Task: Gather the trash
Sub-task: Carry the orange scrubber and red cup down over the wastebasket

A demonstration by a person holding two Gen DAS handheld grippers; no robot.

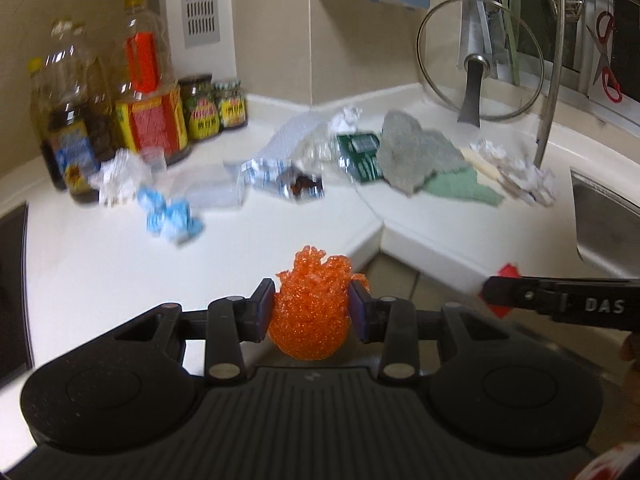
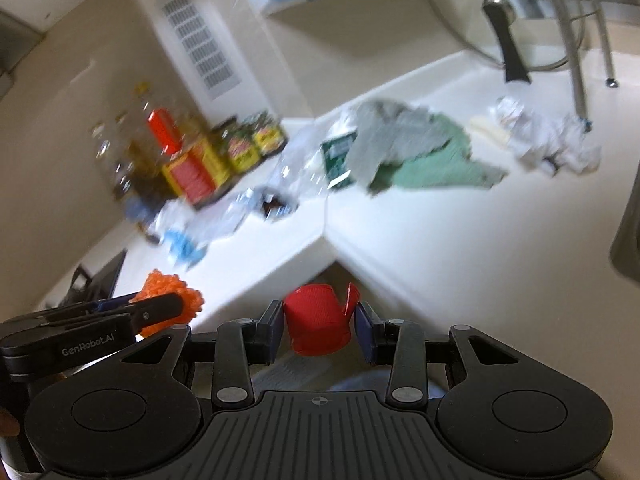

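Observation:
My left gripper (image 1: 312, 312) is shut on a crumpled orange mesh net (image 1: 310, 312), held in the air by the white counter's inner corner. My right gripper (image 2: 318, 320) is shut on a red flip-top bottle cap (image 2: 318, 324). In the left wrist view the right gripper (image 1: 486, 292) comes in from the right with the red cap (image 1: 507, 272) peeking past it. The right wrist view has the left gripper (image 2: 160, 308) low on the left with the orange net (image 2: 170, 294). Trash lies on the counter: a blue wrapper (image 1: 170, 220), crumpled white paper (image 1: 118, 178), foil wrappers (image 1: 280, 178) and a paper wad (image 1: 524, 176).
Oil bottles (image 1: 148, 92) and jars (image 1: 200, 108) stand at the back left. Grey and green cloths (image 1: 416, 156) lie mid-counter. A glass lid (image 1: 480, 60) leans at the back, a steel sink (image 1: 604, 220) is at the right, a dark hob edge (image 1: 12, 288) at the left.

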